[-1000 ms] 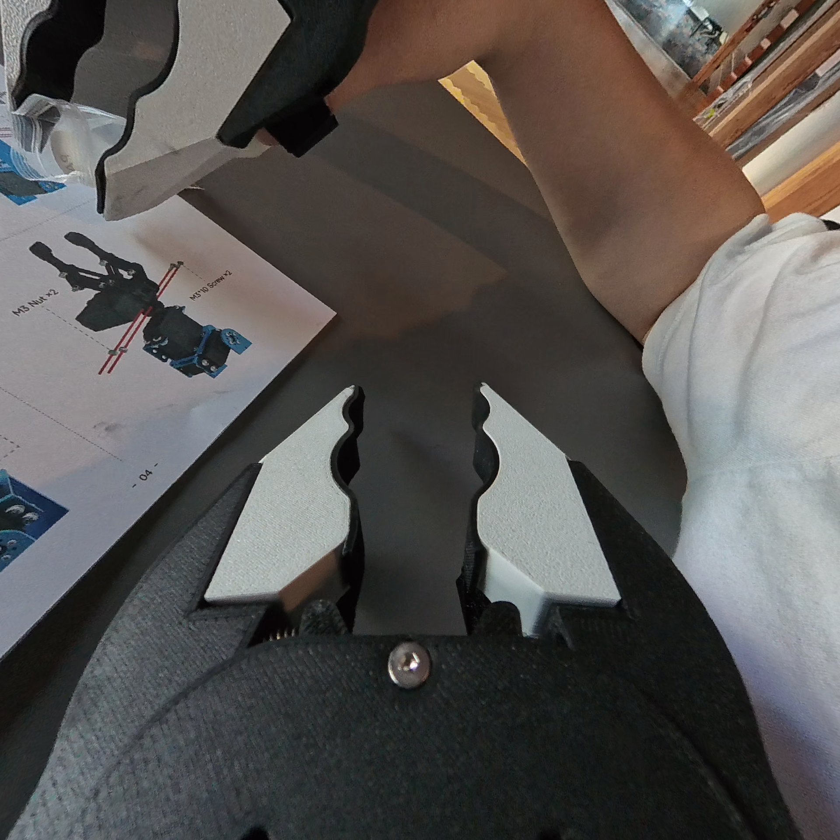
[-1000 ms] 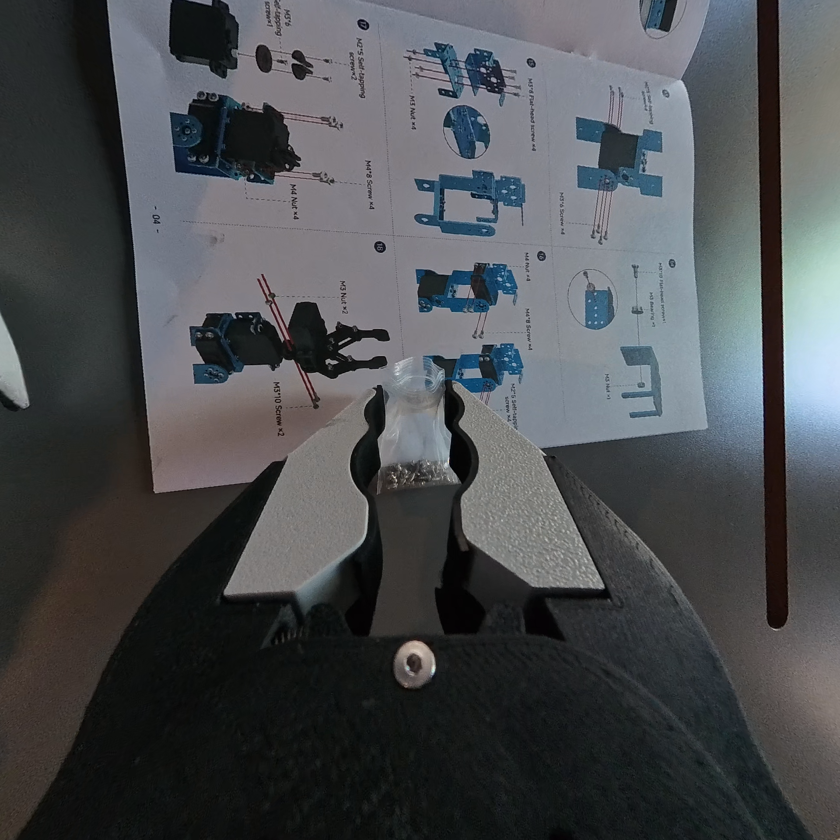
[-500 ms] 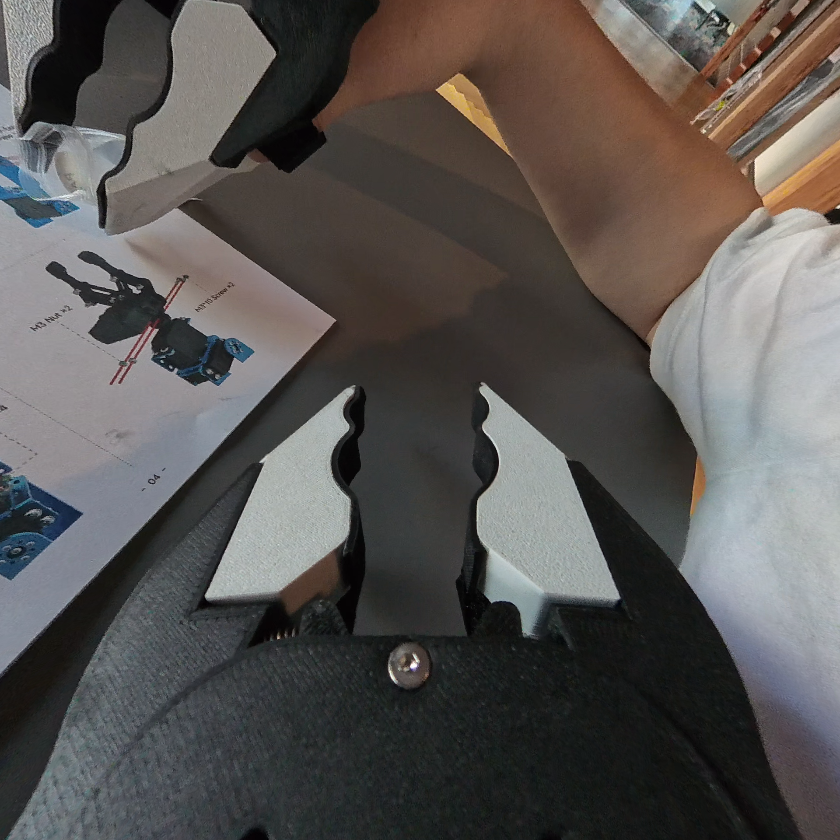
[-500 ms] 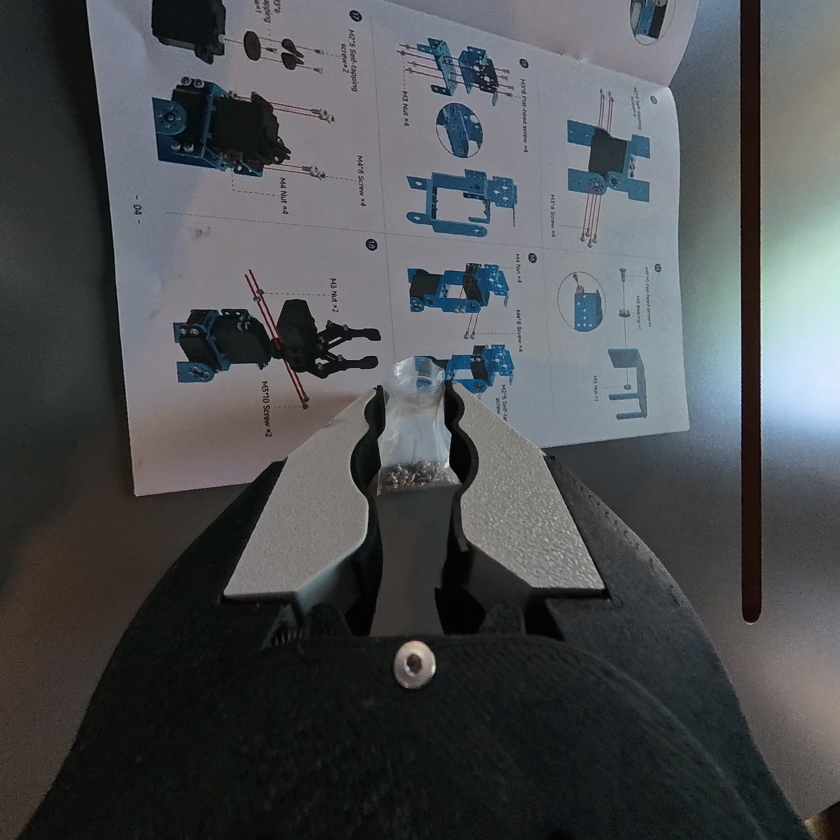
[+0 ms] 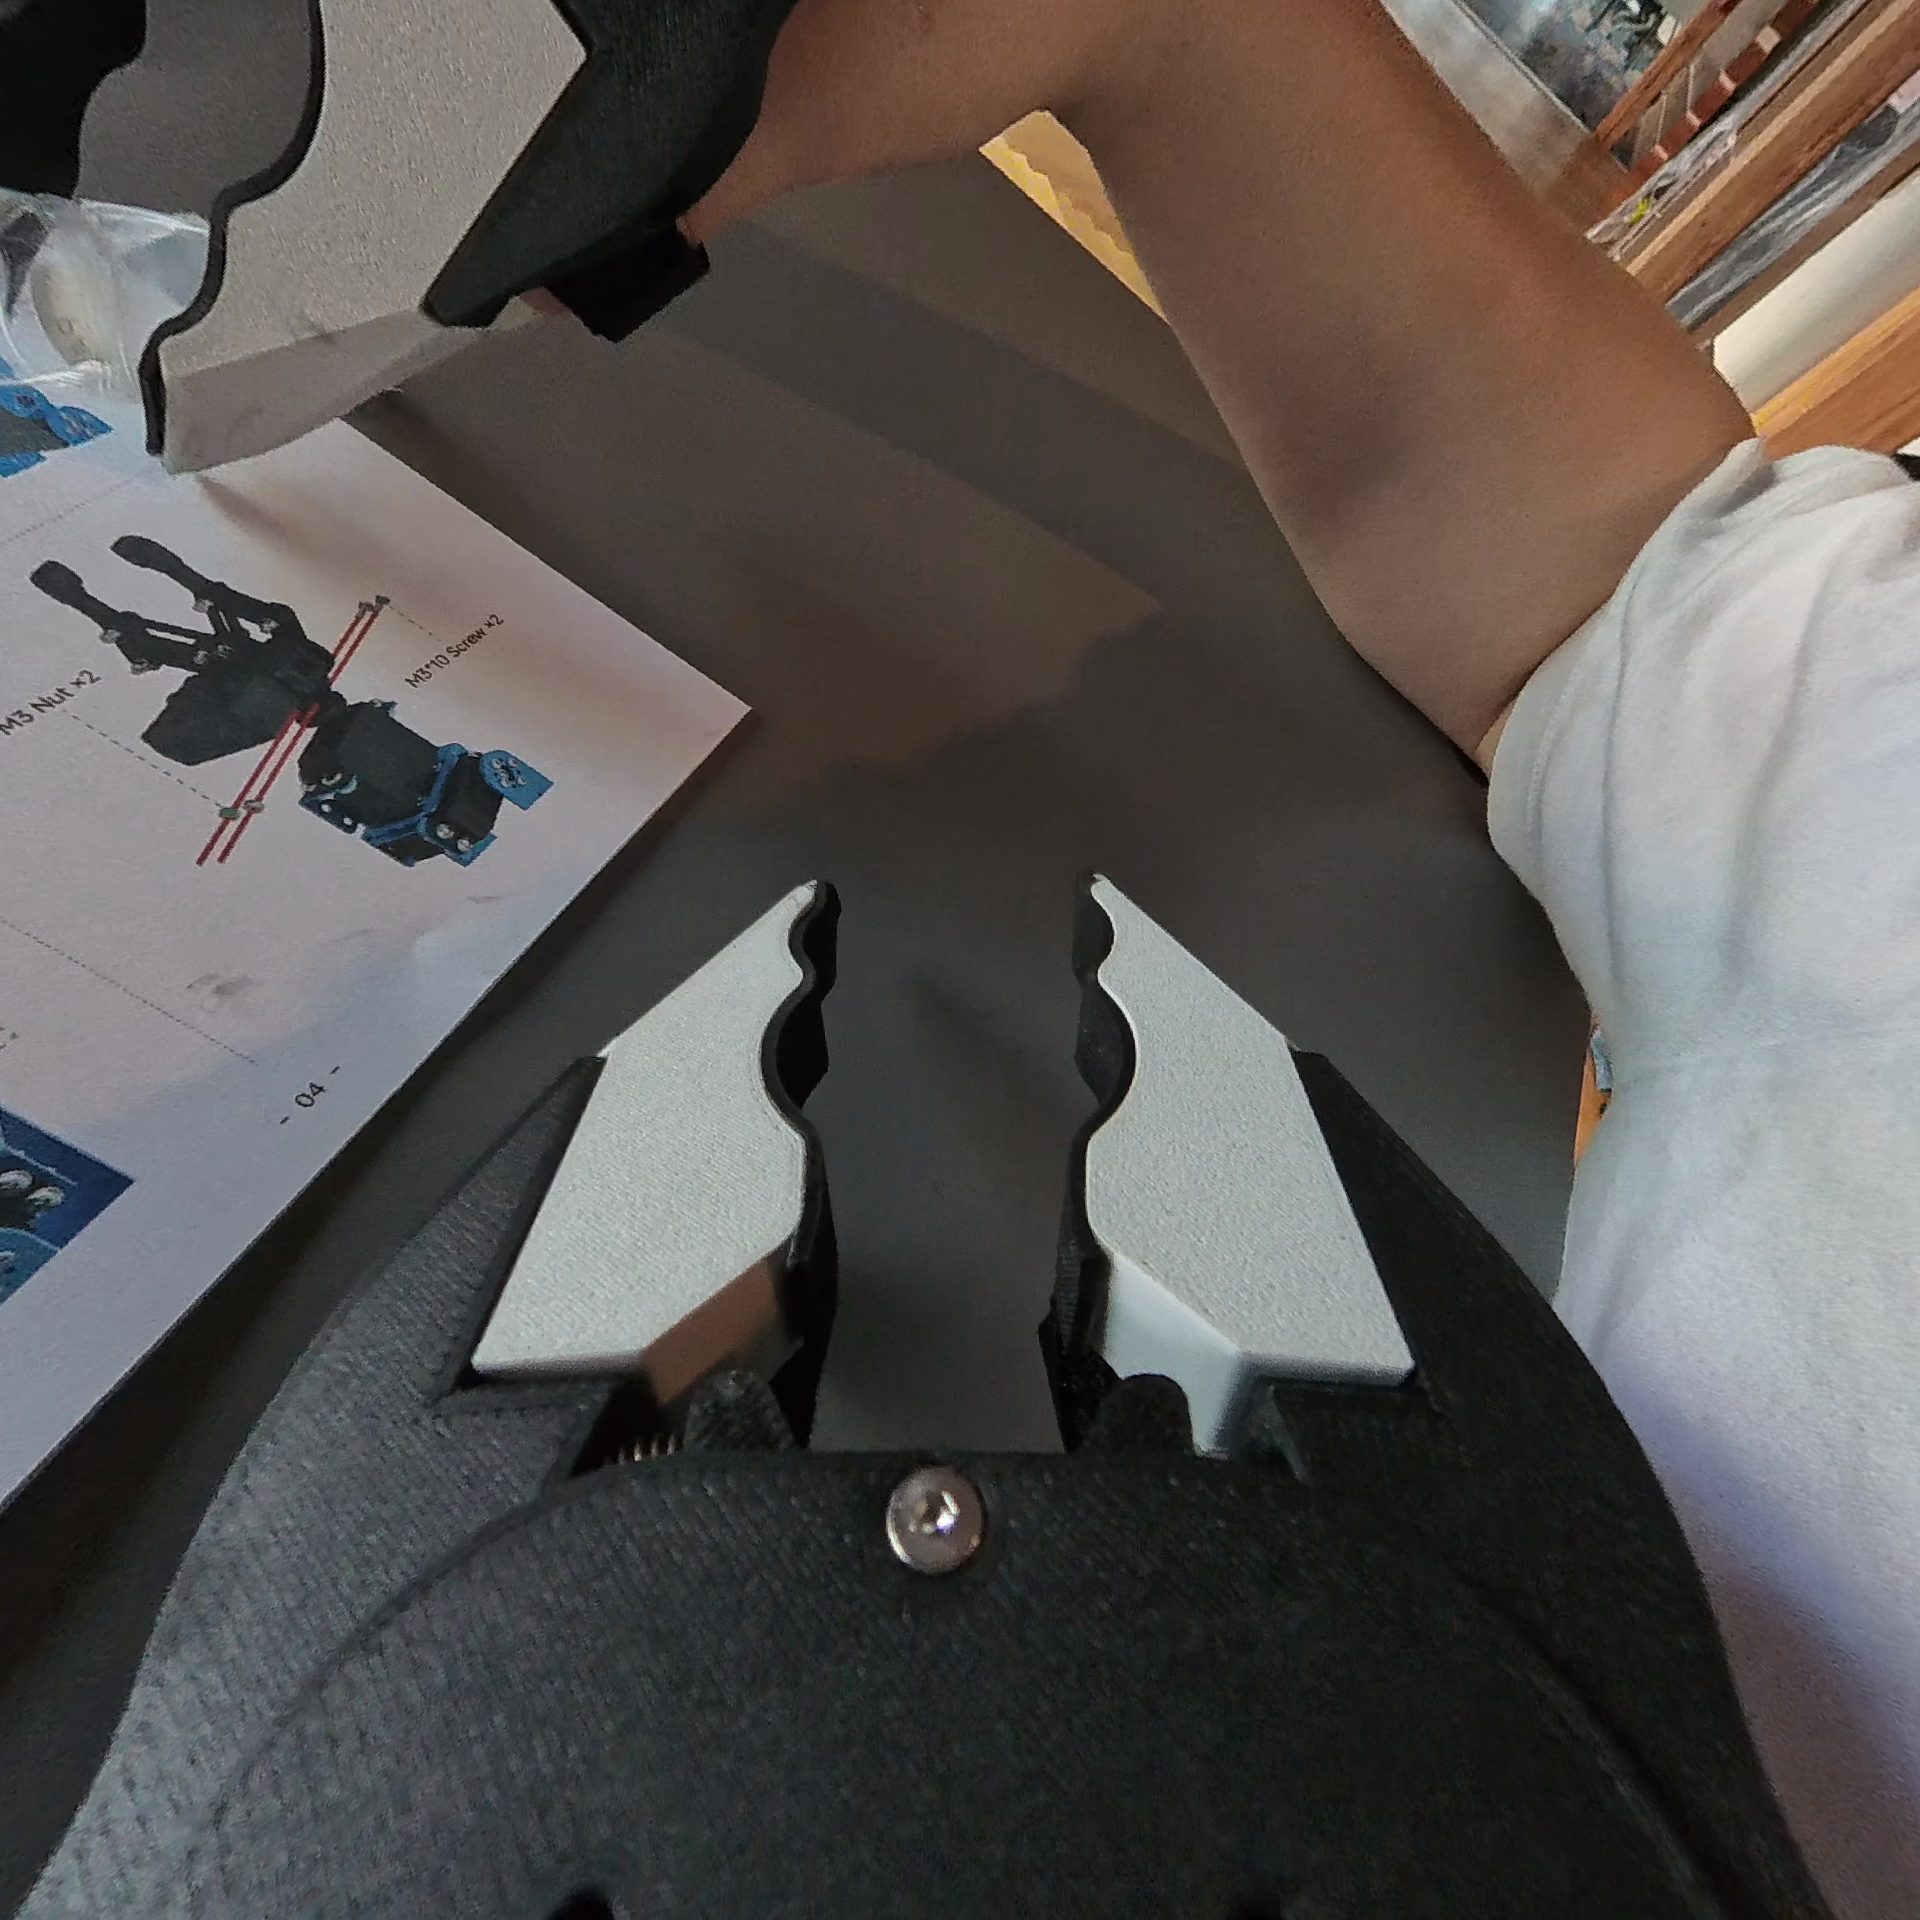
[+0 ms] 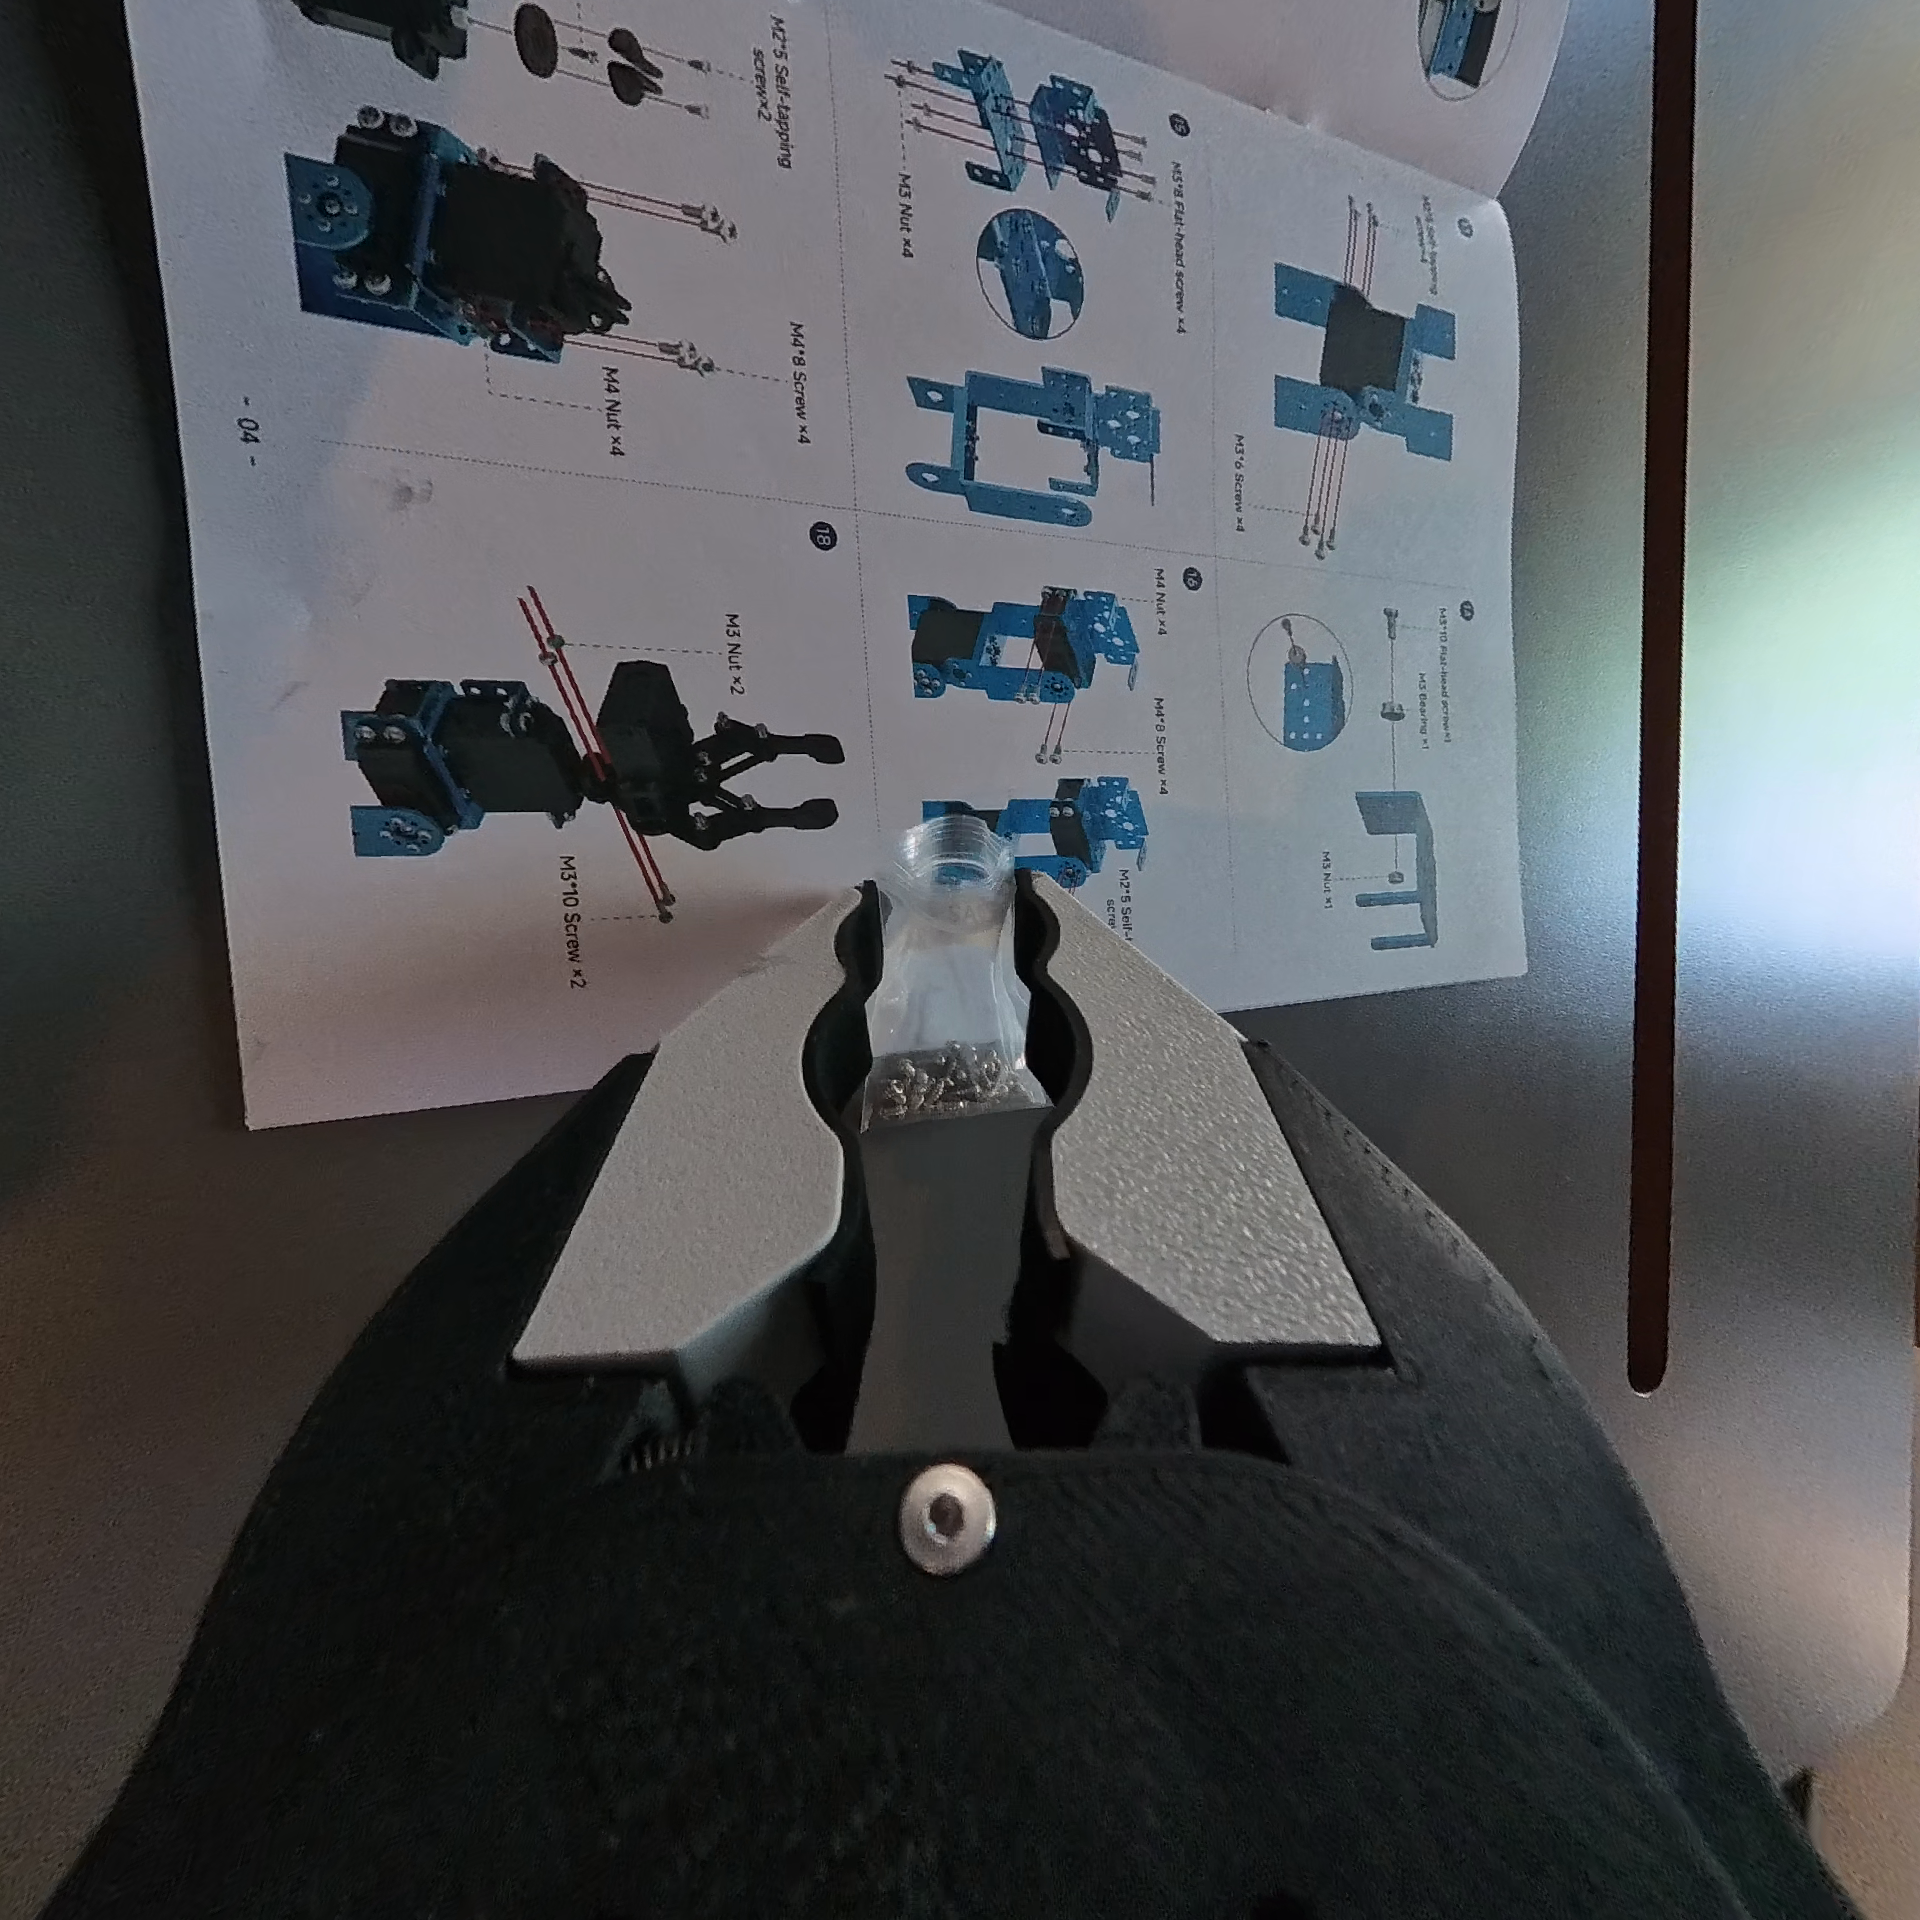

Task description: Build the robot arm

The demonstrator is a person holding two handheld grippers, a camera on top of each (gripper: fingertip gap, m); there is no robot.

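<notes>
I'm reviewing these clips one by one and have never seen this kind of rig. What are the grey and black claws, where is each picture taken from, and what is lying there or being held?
No robot here: a person holds one pair of hand-held tongs in each hand, and a camera on each looks forward along its two fingers. In the left wrist view, the left tongs are open and hold nothing, above a dark grey table; the person's forearm crosses behind. In the right wrist view, the right tongs are shut on a small clear plastic bag with tiny metal screws at its bottom. An open instruction booklet with blue and black assembly drawings lies on the table.
</notes>
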